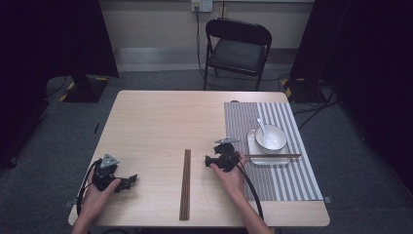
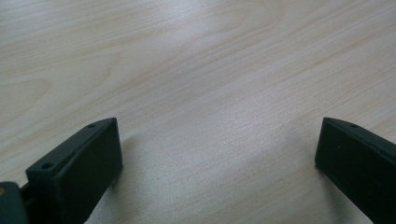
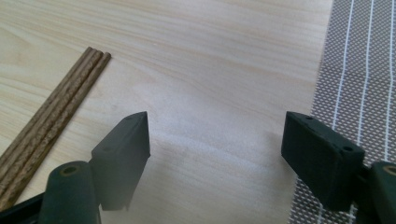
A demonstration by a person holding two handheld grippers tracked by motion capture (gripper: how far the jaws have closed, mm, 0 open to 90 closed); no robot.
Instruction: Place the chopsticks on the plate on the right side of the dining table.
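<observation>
Right gripper [image 1: 210, 160] rests on the table [image 1: 156, 122], jaws wide and empty, between the loose chopsticks [image 1: 185, 184] and the striped placemat [image 1: 272, 185], presumably ready to move them across. Left gripper [image 1: 127, 181] idles wide open, clear of everything.

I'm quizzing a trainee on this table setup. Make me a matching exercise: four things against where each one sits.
Things:
1. spoon
2. bundle of brown sticks
3. bowl
4. pair of chopsticks

Places:
a. on the white tray
b. inside the bowl
c. across the tray's near edge
d. on bare wood between the left gripper and right gripper

Pairs: 1-b, 2-d, 3-a, 4-c
</observation>
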